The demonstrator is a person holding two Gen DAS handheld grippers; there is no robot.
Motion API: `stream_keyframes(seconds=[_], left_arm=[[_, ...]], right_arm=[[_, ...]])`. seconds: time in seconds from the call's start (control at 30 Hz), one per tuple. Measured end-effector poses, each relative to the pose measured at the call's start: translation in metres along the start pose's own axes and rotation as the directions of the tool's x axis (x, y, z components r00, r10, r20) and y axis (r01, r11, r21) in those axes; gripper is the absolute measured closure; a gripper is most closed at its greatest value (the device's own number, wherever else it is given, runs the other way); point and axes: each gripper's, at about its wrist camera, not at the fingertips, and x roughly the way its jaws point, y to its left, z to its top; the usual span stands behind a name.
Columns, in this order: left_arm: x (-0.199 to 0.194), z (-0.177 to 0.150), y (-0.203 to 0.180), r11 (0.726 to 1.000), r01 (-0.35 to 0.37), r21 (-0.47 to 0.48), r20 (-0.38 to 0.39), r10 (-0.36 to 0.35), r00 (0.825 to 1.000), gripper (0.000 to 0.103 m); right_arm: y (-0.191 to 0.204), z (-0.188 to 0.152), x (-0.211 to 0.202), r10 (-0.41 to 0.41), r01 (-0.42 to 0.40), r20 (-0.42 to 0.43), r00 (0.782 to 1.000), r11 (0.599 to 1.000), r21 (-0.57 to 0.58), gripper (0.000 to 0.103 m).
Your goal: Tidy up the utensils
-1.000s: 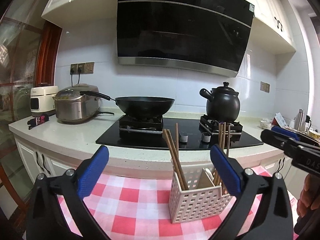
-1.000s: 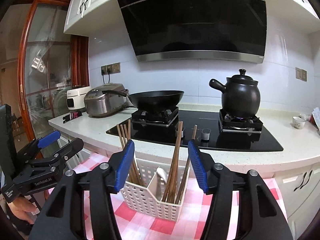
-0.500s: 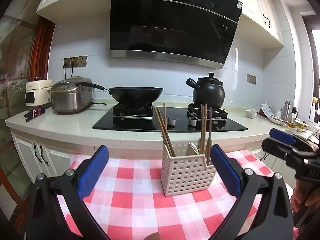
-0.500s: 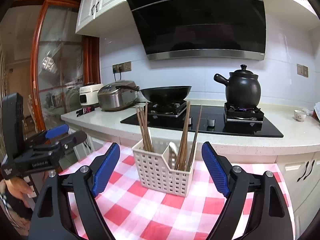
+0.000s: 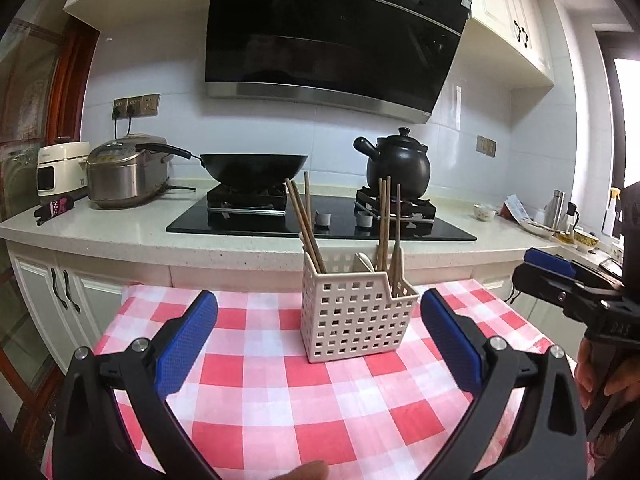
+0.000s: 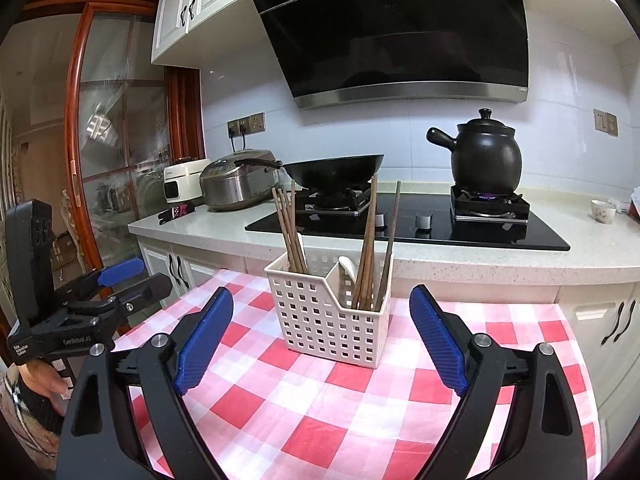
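While both grippers hover with jaws spread and empty, the white basket stands on the checked tabletop straight ahead of the right gripper, between its jaw lines. The chopsticks rise near-upright, long axis vertical. The left gripper sits slightly off to the side.

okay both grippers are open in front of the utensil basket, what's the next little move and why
Probably hold back. The chopsticks and spoon already stand in the basket, nothing lies loose on the cloth, and the left gripper and right gripper are open, holding nothing.
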Motion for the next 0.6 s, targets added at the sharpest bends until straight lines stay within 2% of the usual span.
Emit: stream_keyframes(seconds=[0.2, 0.6], left_arm=[[0.0094, -0.0003, -0.0009, 1.0, 0.0, 0.006, -0.02, 0.0, 1.0, 0.005], [0.0077, 0.0039, -0.0068, 0.999, -0.013, 0.032, 0.003, 0.013, 1.0, 0.005]], right_arm=[[0.0025, -0.0025, 0.0063, -0.007, 0.007, -0.009, 1.0, 1.0, -0.011, 0.018], [0.0041, -0.0013, 0.0074, -0.017, 0.016, -0.007, 1.0, 1.0, -0.022, 0.018]])
